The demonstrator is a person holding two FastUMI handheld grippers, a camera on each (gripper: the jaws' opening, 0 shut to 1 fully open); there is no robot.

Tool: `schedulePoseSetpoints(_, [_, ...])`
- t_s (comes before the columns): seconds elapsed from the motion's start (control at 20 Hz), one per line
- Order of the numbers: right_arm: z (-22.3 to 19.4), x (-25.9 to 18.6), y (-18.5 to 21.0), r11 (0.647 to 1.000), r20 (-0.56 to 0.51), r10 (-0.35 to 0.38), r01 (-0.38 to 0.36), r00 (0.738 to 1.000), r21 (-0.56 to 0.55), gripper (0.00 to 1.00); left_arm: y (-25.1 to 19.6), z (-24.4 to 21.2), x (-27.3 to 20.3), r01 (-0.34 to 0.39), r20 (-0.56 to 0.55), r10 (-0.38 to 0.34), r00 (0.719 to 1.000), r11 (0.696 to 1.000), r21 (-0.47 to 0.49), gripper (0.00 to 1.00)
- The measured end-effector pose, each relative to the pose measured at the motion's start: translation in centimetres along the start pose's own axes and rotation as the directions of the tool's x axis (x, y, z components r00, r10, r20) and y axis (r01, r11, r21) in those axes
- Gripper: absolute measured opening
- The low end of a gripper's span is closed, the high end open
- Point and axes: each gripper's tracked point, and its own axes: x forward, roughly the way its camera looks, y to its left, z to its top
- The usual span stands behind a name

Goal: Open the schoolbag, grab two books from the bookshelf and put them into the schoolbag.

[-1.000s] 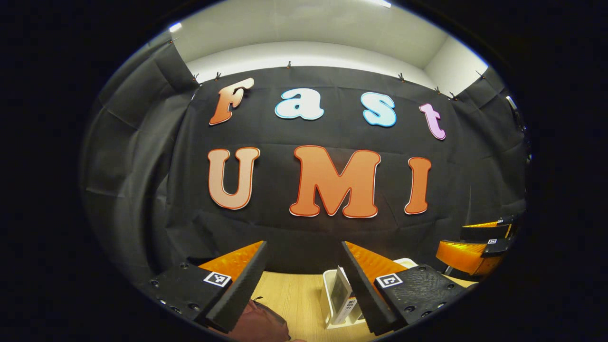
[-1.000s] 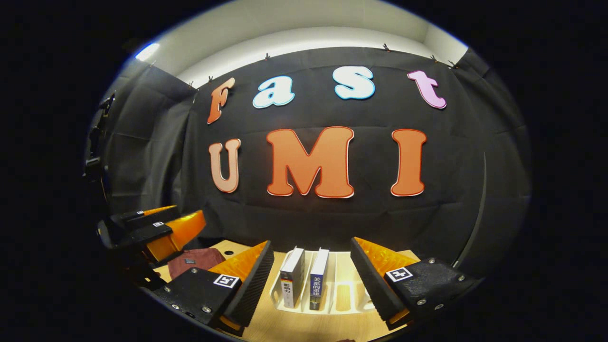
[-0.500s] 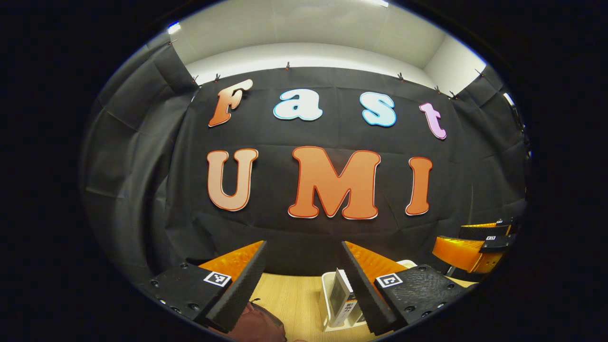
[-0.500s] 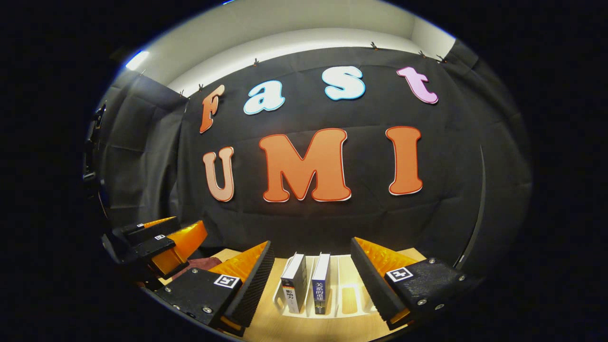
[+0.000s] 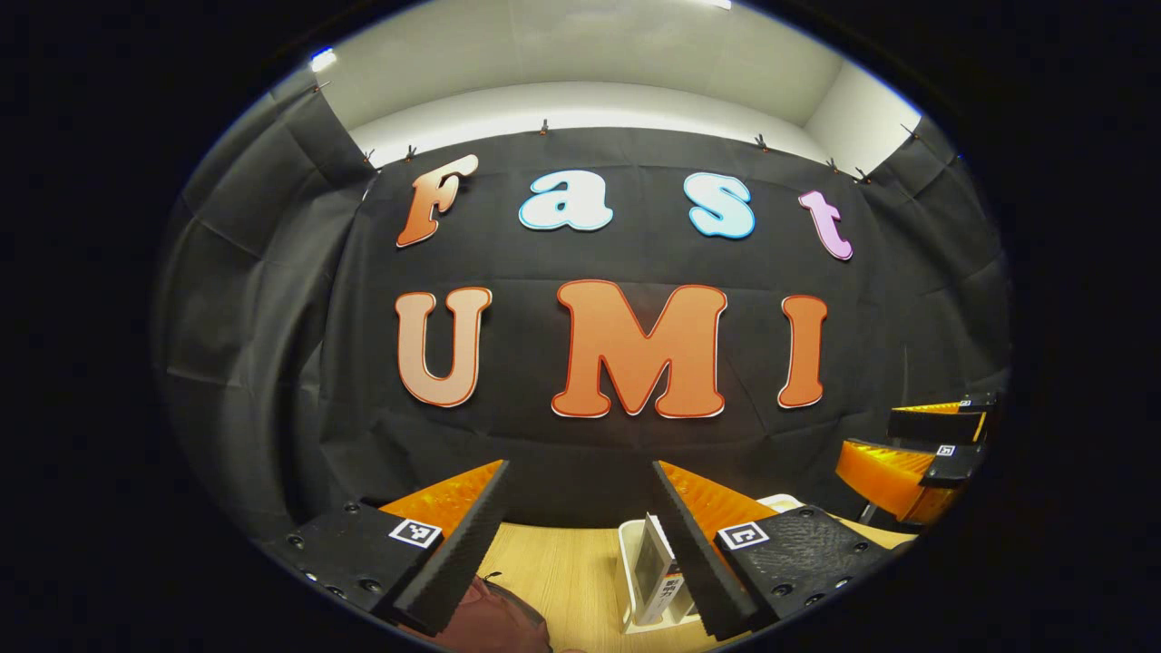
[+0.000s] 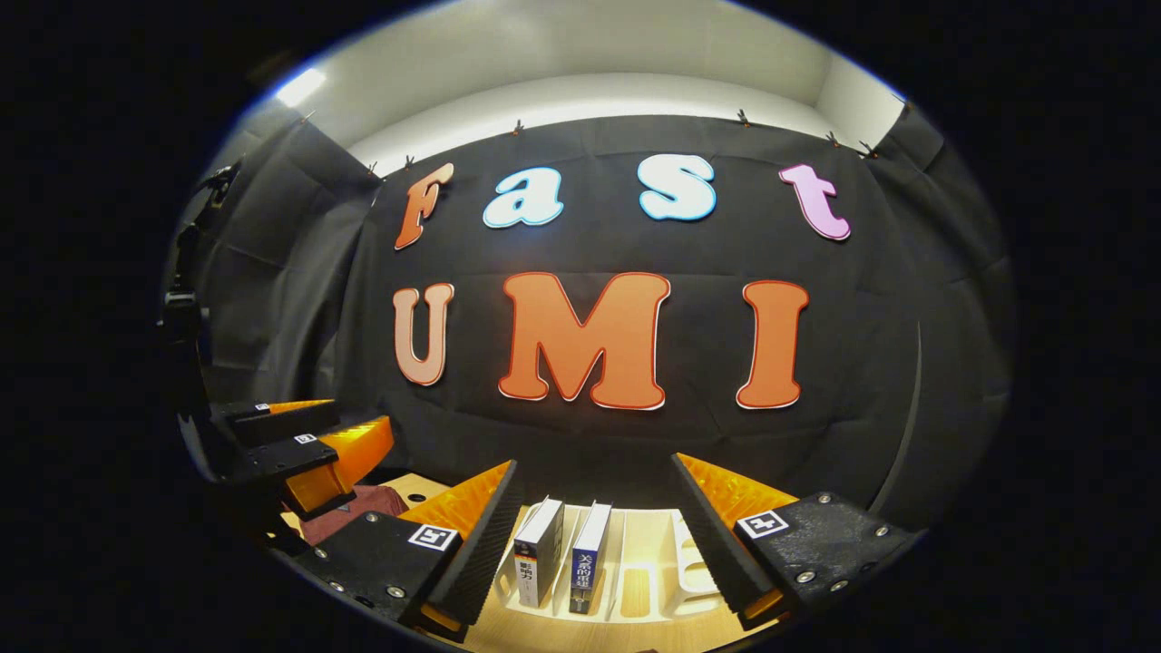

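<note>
A wooden table (image 5: 562, 567) is seen low in both views, with a dark red schoolbag (image 5: 494, 621) at its near left and a white bookshelf (image 6: 648, 580) to the right. Two books (image 6: 537, 564) are stood upright in the bookshelf, untouched. Both the left gripper (image 5: 580, 535) and right gripper (image 6: 594, 531) are held wide apart and empty, so every step is judged still undone.

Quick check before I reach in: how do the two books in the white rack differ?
The left book has a dark spine with a pale band low on it and a white cover; the right book has a blue spine. The left book leans more to the right than the right book. Both stand spine-out, side by side, in the white rack, between the right gripper fingers.
</note>
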Motion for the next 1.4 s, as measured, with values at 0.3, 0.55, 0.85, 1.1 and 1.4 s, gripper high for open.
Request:
schedulePoseSetpoints(0.3, [-1.8, 0.3, 0.0, 0.999, -0.069, 0.019, -0.017, 0.997, 0.032, 0.96, 0.0, -0.1, 0.0, -0.008, 0.006, 0.007, 1.0, 1.0, 0.007, 0.94])
schedulePoseSetpoints(0.55, [-3.1, 0.2, 0.4, 0.998, -0.111, 0.049, -0.045, 0.993, 0.035, 0.96, 0.2, -0.7, 0.1, -0.009, -0.01, 0.009, 1.0, 0.999, 0.048, 0.94])
schedulePoseSetpoints(0.85, [-4.6, 0.4, 0.2, 0.997, -0.149, 0.06, -0.053, 0.987, 0.056, 0.96, 1.7, -8.2, -0.1, 0.015, -0.228, 0.018, 0.973, 0.99, 0.143, 0.94])
schedulePoseSetpoints(1.1, [-6.1, 0.8, 0.0, 0.995, -0.186, 0.07, -0.056, 0.98, 0.083, 0.96, 4.2, -16.9, -1.9, 0.034, -0.459, 0.084, 0.884, 0.969, 0.243, 0.98])
schedulePoseSetpoints(1.4, [-7.9, 1.3, -0.7, 0.995, -0.221, 0.073, -0.056, 0.973, 0.085, 0.96, 7.4, -24.9, -5.5, 0.132, -0.6, 0.17, 0.782, 0.895, 0.425, 0.99])
